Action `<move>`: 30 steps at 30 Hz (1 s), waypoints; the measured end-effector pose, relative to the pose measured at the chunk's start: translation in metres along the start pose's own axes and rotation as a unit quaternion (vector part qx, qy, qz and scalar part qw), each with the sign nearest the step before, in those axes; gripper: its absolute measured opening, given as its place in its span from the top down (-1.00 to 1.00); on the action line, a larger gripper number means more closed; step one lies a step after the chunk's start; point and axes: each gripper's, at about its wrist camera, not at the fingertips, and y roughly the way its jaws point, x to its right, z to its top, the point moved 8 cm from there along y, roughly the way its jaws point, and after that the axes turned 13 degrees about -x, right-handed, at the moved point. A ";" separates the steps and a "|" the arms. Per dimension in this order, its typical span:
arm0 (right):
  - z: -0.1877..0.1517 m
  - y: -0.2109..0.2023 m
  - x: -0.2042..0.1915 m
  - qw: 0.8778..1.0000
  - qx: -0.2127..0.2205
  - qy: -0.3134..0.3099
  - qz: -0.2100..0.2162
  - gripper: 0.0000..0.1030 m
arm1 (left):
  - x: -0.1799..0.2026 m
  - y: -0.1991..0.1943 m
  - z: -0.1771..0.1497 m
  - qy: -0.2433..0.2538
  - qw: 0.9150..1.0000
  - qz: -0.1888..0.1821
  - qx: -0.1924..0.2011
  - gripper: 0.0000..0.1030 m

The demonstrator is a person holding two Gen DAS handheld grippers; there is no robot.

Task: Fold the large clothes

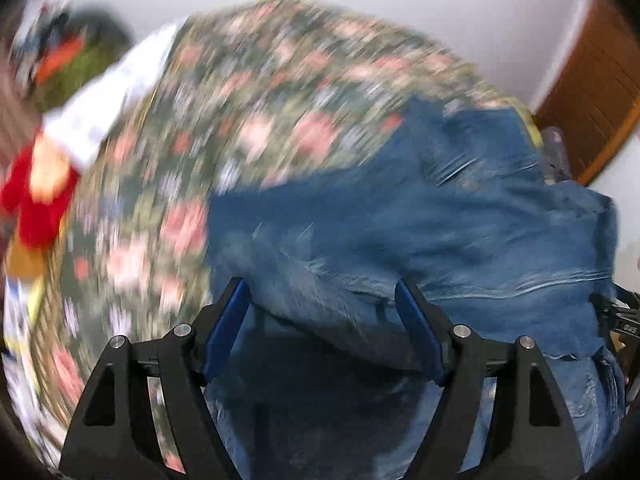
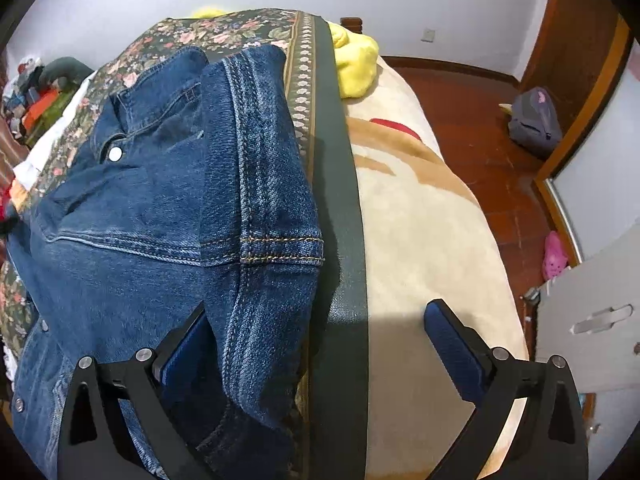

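A blue denim jacket [image 2: 168, 208] lies partly folded on a floral bedspread [image 2: 224, 32], a sleeve laid over its body with the cuff [image 2: 280, 248] near the spread's dark green border. My right gripper [image 2: 316, 336] is open, its jaws wide apart just above the sleeve and the border, holding nothing. In the blurred left wrist view the jacket [image 1: 420, 232] lies ahead and a fold of it runs between the fingers of my left gripper [image 1: 324, 300], which is open with its jaws apart.
A cream blanket [image 2: 420, 240] covers the bed's right side, with a yellow plush [image 2: 356, 60] at the far end. A white cloth [image 1: 116, 96] and red toy [image 1: 36, 196] lie at the left. A backpack [image 2: 536, 120] sits on the floor by a white cabinet [image 2: 592, 312].
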 end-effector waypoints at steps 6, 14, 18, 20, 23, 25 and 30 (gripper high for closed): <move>0.001 -0.008 -0.002 1.000 -0.006 0.008 -0.025 -0.97 | -0.039 0.019 -0.031 -0.030 0.998 -0.038 -0.032 -0.48; 0.019 -0.069 -0.040 0.997 0.060 -0.034 -0.028 -0.96 | -0.024 -0.039 -0.009 -0.011 0.998 -0.052 0.039 -0.48; 0.023 -0.083 -0.083 0.995 0.064 -0.068 0.030 -0.96 | 0.005 -0.026 -0.002 0.028 0.998 -0.054 0.029 -0.48; 0.022 -0.076 -0.101 0.994 0.052 -0.084 0.050 -0.96 | 0.019 -0.011 -0.005 0.044 0.998 -0.053 0.011 -0.48; 0.017 -0.046 -0.122 0.993 0.015 -0.109 0.038 -0.96 | 0.032 0.019 -0.013 0.061 0.997 -0.036 -0.020 -0.48; 0.011 -0.022 -0.130 0.992 -0.022 -0.122 0.034 -0.96 | 0.035 0.035 -0.016 0.069 0.997 -0.015 -0.028 -0.50; 0.002 -0.003 -0.135 0.988 -0.034 -0.153 0.004 -0.98 | 0.033 0.032 -0.020 0.101 0.995 0.008 -0.014 -0.55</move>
